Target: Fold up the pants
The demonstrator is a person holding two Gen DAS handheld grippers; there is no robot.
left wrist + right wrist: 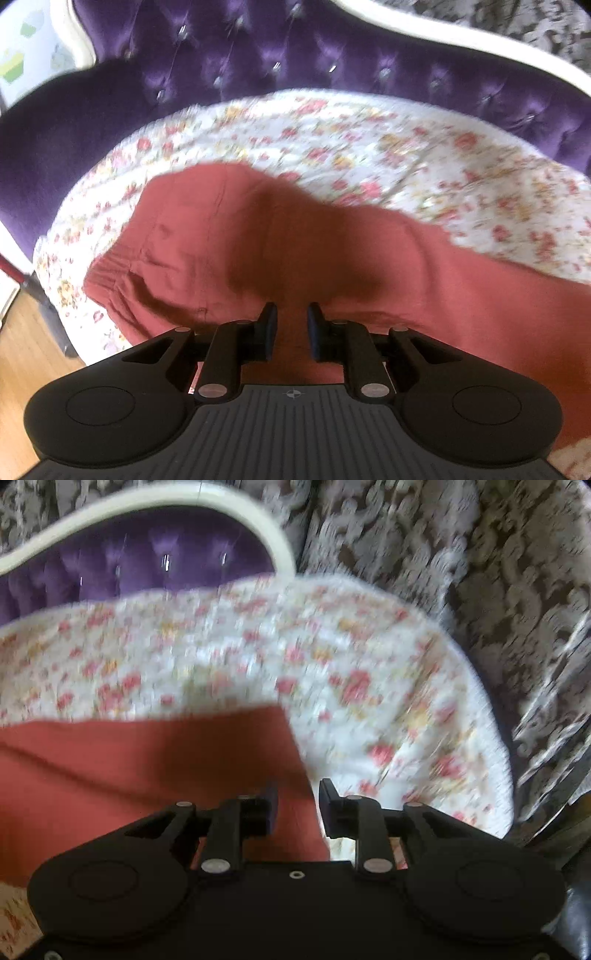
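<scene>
Left wrist: parted left gripper [291, 319] over red pants [229, 236]; right gripper [298, 794] likewise parted, at their edge.

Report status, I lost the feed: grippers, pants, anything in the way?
Left gripper open above pants. Right gripper open at their edge. Pants spread on floral cover. Nothing blocking.

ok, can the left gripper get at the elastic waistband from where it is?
Probably yes: left gripper is open over the pants, and the waistband lies uncovered ahead to its left.
</scene>
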